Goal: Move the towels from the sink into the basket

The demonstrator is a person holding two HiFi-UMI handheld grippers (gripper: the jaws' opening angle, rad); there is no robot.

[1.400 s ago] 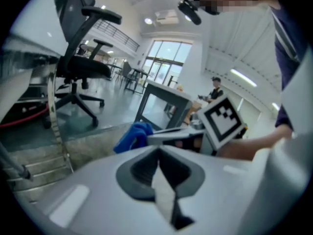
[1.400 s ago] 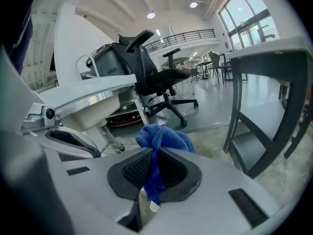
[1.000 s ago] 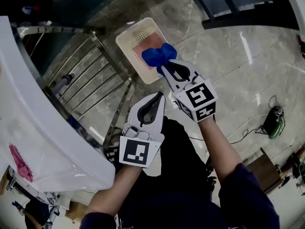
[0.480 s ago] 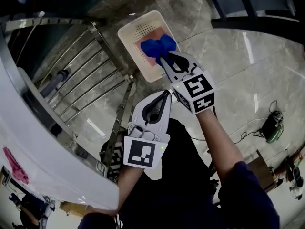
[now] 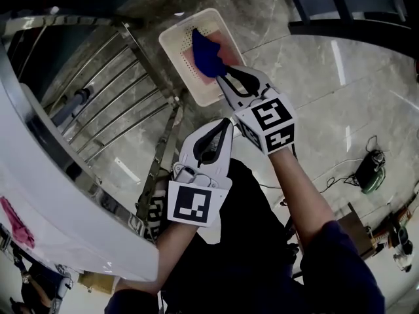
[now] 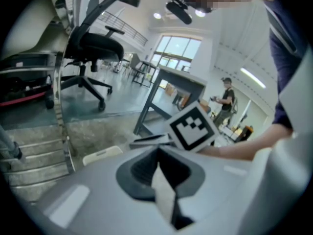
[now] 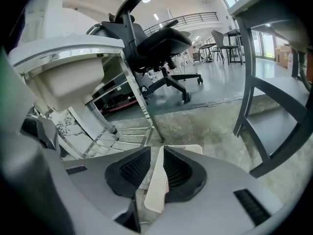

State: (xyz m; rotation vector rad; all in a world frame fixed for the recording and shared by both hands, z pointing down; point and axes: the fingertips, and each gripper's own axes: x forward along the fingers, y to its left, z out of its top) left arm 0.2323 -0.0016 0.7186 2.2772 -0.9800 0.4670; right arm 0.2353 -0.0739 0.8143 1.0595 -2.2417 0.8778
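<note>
so the right tool (image 5: pixel 222 78) over the basket (image 5: pixel 175 61) has just been opening, nothing between its jaws, blue towel (image 5: pixel 205 52) lying inside the basket, left tool (image 5: pixel 225 125) clenched empty short of the basket

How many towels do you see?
3. A blue towel is over the basket, a pink towel lies inside it, and a second pink towel is on the white sink at lower left. More may be hidden.

Head view hangs well above the basket (image 5: pixel 171 52), staring steeply down. Right gripper view sits close, basket (image 7: pixel 157 185) dead ahead; left gripper view, further back, catches the basket (image 6: pixel 100 154) off left. All three share it.
</note>
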